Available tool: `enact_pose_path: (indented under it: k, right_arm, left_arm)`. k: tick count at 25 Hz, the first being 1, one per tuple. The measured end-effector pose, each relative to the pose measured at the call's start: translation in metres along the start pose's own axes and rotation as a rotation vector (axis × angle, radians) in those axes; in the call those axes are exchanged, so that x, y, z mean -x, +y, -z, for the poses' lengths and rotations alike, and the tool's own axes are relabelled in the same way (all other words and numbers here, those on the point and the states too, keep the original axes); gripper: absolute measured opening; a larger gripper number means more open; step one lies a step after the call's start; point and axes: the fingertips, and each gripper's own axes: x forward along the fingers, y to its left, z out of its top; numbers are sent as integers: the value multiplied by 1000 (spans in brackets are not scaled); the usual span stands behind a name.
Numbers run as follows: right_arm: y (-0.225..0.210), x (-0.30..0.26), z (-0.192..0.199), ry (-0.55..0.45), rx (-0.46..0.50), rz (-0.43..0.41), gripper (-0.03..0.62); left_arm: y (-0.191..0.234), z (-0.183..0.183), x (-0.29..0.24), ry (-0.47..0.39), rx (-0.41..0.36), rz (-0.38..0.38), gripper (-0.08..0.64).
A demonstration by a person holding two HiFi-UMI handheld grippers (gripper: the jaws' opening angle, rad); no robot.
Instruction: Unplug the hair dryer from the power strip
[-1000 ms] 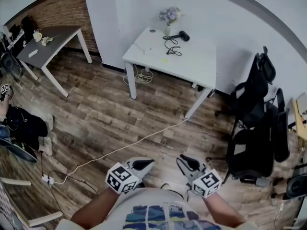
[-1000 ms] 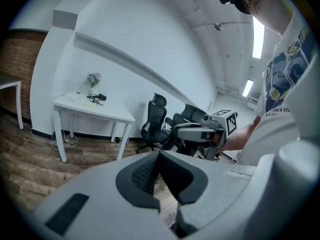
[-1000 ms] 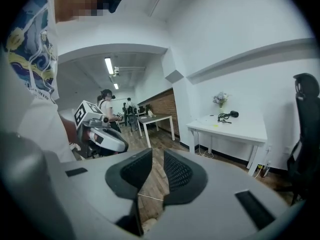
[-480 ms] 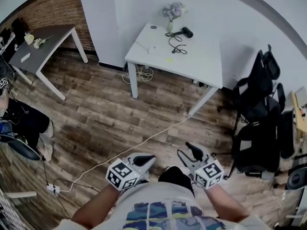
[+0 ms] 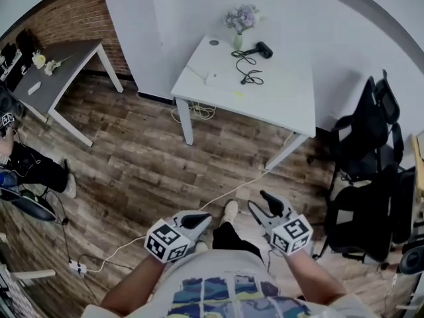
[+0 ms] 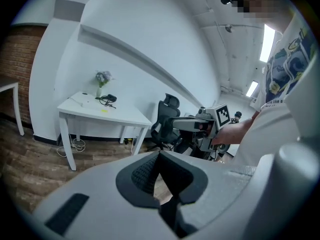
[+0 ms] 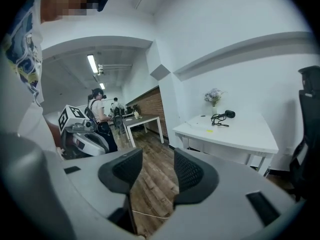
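Your right gripper stands wide with nothing between its jaws (they have just been opening), while your left gripper has its pads pressed together, empty. The hair dryer lies on the white table beside the flower vase, its black cord coiled next to it, well apart from both grippers

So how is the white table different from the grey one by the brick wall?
The white table stands against the white wall; the grey table stands by the brick wall. The white table holds a black hair dryer and a vase of flowers; the grey table holds only a few small pale things. Both are rectangular, white-legged and stand on the wooden floor.
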Motion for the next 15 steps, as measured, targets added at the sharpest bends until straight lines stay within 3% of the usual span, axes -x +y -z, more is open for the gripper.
enact_pose_path:
  k: [9, 15]
  right_arm:
    - [-125, -63, -58, -27, -4, -67, 173]
    - [-191, -83, -68, -46, 1, -73, 169]
  left_arm:
    - [82, -96, -86, 40, -21, -86, 3]
    - [117, -135, -146, 67, -30, -109, 3]
